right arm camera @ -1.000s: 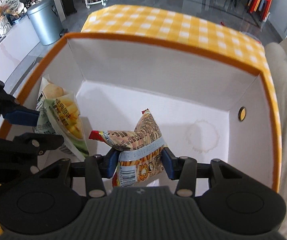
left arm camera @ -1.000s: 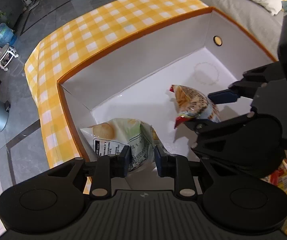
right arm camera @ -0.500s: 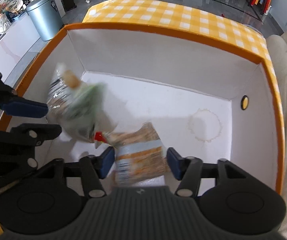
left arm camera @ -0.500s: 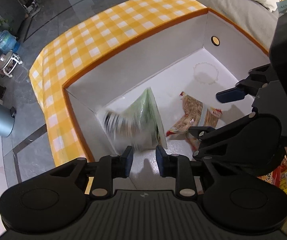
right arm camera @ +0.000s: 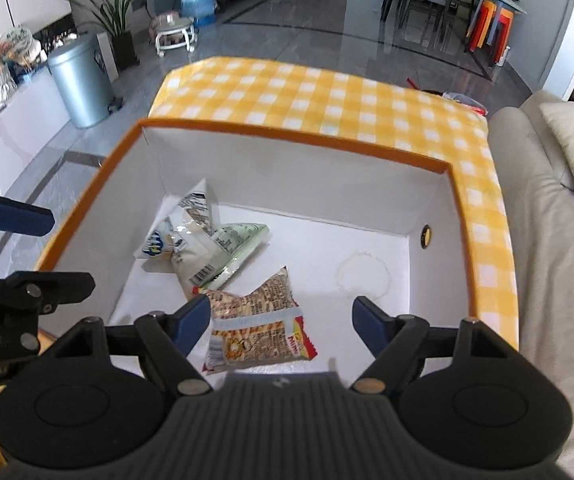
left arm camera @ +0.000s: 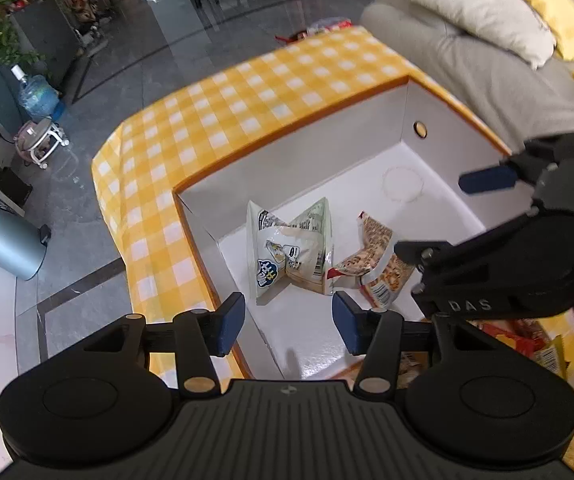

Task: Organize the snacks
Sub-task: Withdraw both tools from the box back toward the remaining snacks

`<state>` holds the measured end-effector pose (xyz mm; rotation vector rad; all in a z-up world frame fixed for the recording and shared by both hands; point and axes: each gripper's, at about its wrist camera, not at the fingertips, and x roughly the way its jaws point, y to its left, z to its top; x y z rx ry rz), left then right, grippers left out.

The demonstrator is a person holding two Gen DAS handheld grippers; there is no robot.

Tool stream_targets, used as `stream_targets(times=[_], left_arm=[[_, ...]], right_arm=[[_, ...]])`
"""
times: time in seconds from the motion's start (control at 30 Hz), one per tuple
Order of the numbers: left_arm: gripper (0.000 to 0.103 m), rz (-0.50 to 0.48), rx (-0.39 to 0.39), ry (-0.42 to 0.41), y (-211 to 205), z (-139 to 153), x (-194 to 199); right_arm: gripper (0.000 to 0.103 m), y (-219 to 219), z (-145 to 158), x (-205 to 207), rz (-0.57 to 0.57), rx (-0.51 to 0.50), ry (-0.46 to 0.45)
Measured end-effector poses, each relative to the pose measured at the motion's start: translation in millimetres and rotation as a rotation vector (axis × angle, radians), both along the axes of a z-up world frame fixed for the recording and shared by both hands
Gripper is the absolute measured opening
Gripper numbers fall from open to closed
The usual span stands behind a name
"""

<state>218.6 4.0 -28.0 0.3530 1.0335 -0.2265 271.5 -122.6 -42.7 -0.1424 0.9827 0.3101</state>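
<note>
Both snack packets have left the grippers since a second ago and now lie on the white floor of the box, and both tools have drawn back above the near rim. Nearest, the left gripper (left arm camera: 287, 322) holds its blue pads wide apart with nothing between them; the right gripper (right arm camera: 283, 320) is likewise spread and empty, hanging over the near edge. Just beyond it, the orange patterned packet (right arm camera: 255, 332) lies flat on the box floor, its red-trimmed corner toward the right. Touching its far left corner, the white-and-green packet (right arm camera: 203, 246) sits crumpled in the left part of the box, resting near the left wall, printed back and barcode upward. Farther on, the orange-rimmed box (right arm camera: 295, 136) stands on the yellow checked tablecloth (right arm camera: 327, 96), with a faint ring stain on its floor to the right. At the left view's lower right edge, more snack packets (left arm camera: 527, 344) wait outside the box, so I judge this drop finished and further fetching still ahead.
</note>
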Motion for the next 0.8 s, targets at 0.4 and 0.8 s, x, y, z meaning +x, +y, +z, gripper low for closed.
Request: stream_targets(times=[0.4,0.8], left_arm=[[0.062,0.083,-0.13,-0.129,6.2,23.1,-68.9],[0.064,0.186,-0.25,-0.086,14.2,-5.0,-138.7]], right_arm=[[0.075,-33.3,36.8,-75.9,-0.066,0.067,-0.109],[0.075,-50.1,26.4,-159.2,-0.121,0.095,-0.097]])
